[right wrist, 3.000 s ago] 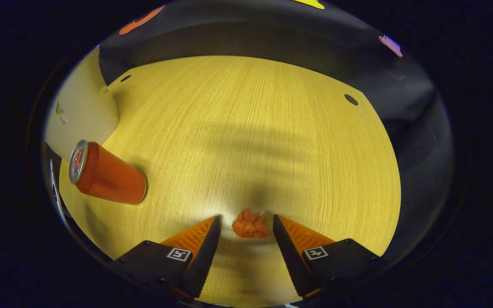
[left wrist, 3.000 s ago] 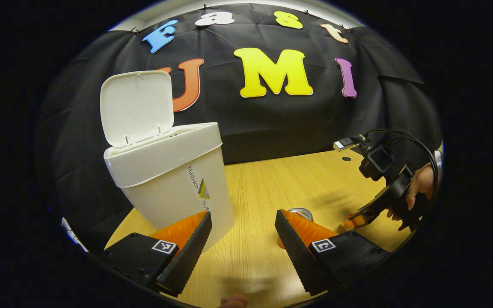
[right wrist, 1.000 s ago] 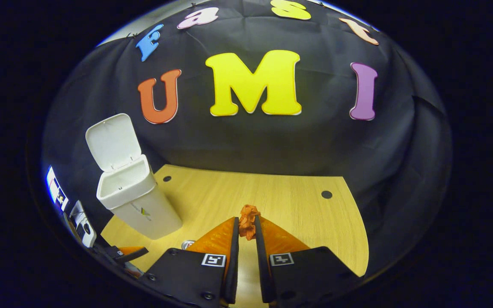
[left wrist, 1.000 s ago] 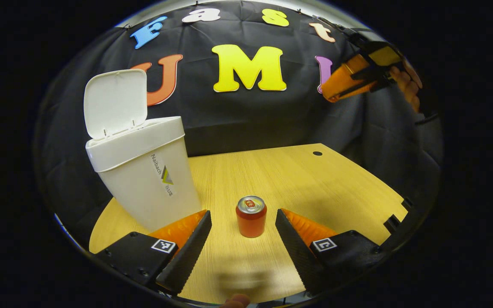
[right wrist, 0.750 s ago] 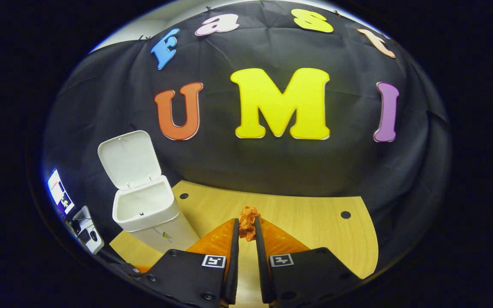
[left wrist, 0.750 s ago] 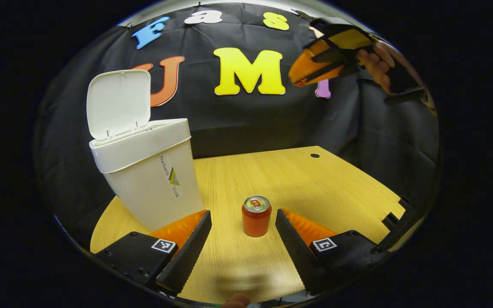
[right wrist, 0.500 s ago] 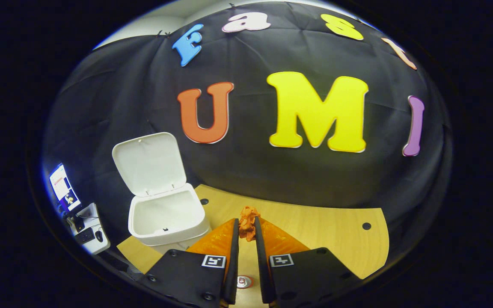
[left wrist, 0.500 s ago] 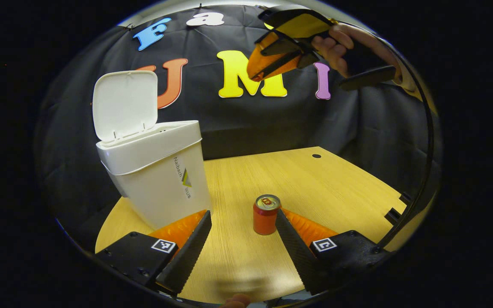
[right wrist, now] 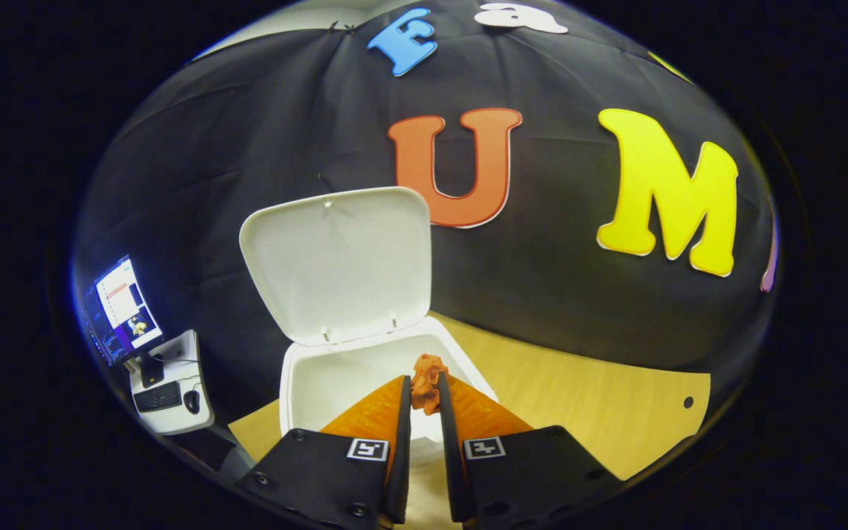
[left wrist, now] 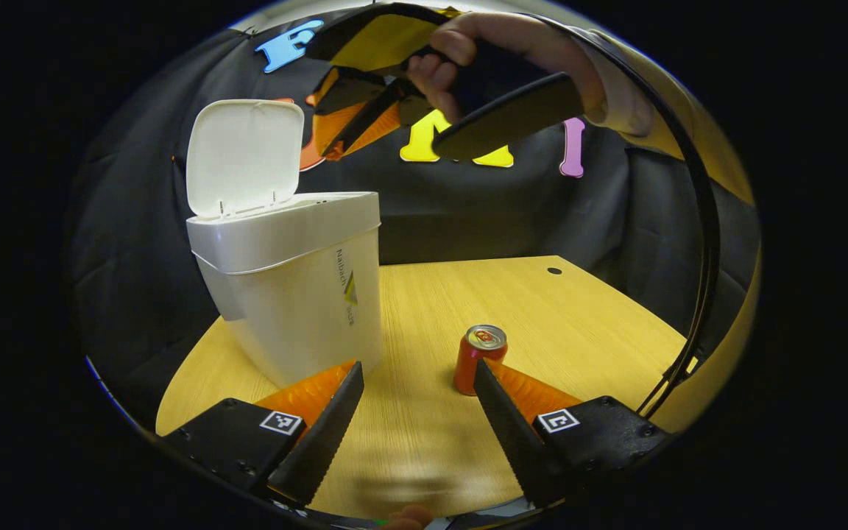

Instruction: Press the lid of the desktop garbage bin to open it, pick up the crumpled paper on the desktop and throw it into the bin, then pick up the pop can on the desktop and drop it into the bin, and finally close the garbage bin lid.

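Observation:
The white garbage bin [left wrist: 295, 294] stands on the wooden desk [left wrist: 542, 309] with its lid [left wrist: 244, 156] raised. In the right gripper view the lid [right wrist: 337, 265] stands upright behind the bin's open mouth [right wrist: 350, 383]. My right gripper [right wrist: 424, 394] is shut on the orange crumpled paper [right wrist: 426, 381] and hovers above that mouth. It also appears high above the bin in the left gripper view as the right gripper [left wrist: 336, 143], held by a hand [left wrist: 483, 51]. My left gripper [left wrist: 417, 386] stays open low over the desk. The red pop can [left wrist: 477, 358] stands upright just beyond its right finger.
A side table with a monitor [right wrist: 121, 308], keyboard and mouse sits outside the booth at the left of the right gripper view. Small round holes [left wrist: 554, 271] mark the desk top. A black cable [left wrist: 700, 221] arcs down the right of the left gripper view.
My right gripper has carried the crumpled paper leftward and now hovers over the open bin. The left gripper view has shifted slightly, so the can sits nearer its right finger.

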Tool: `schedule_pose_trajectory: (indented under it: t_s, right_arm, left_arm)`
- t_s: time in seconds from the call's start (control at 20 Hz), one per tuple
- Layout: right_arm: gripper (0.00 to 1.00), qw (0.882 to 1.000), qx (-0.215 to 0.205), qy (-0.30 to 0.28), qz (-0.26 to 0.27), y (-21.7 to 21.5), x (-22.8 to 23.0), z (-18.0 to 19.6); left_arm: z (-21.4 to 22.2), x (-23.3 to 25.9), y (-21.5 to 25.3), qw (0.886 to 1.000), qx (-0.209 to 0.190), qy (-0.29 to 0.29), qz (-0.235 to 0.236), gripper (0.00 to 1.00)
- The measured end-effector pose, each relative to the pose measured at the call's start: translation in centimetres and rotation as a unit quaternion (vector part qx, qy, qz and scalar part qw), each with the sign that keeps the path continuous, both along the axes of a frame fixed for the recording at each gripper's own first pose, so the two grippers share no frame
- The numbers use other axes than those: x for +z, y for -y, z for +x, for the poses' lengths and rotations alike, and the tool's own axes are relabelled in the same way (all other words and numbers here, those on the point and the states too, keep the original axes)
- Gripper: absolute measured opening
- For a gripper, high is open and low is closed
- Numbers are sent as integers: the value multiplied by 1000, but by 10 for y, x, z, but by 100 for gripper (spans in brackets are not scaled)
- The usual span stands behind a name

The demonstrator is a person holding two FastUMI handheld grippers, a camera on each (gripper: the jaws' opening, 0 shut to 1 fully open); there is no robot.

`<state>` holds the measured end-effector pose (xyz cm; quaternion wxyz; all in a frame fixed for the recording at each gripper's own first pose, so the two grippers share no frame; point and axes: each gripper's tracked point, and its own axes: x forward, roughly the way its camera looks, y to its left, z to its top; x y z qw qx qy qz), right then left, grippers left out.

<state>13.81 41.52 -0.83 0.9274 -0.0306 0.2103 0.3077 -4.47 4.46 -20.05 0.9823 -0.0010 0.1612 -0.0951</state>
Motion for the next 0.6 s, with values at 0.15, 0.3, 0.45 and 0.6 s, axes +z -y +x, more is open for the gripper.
schedule_pose_trajectory:
  t_s: [0.15,0.3,0.45,0.6]
  right_arm:
    - [23,1000,10,-5,-16,-17,-14,-1]
    - [26,999,27,-12,-20,-26,-21,-7]
    - [44,999,48,-11,-12,-27,-14,-20]
    - [79,999,31,5,-16,-16,-8,-18]
  left_arm:
    - [1,-3,-8,1000,4,-2,-1,100]
    - [2,-6,-10,1000,9,-2,-7,100]
    - [5,-7,-4,1000,5,-4,-13,100]
    - [6,-4,0,1000,-3,0,-4,100]
